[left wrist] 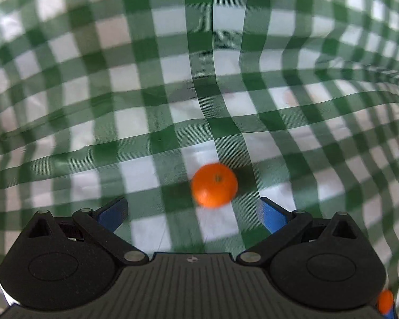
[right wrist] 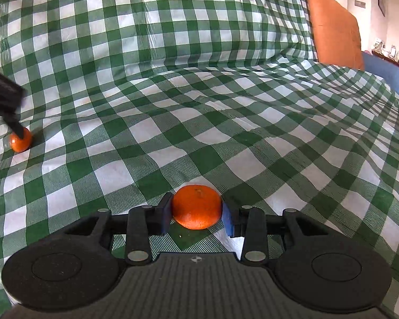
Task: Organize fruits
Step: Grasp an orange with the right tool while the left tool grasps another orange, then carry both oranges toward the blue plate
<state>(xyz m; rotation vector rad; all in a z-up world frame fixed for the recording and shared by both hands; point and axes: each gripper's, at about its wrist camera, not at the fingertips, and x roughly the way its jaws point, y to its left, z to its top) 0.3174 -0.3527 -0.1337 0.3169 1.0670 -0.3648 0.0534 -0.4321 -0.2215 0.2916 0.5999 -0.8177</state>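
Right gripper (right wrist: 196,214): jaws clenched on a tangerine (right wrist: 196,206), one blue pad touching each side; the fruit rests on the checked cloth (right wrist: 226,106)
Left gripper (left wrist: 192,212): jaws spread wide, gripping nothing; a second tangerine (left wrist: 214,185) lies on the cloth just ahead, between the fingertip lines but touching neither; picture blurred
Far left, right wrist view: that second fruit sits under the black tip of the left gripper
Background: an orange cushion (right wrist: 335,32) stands at the back right
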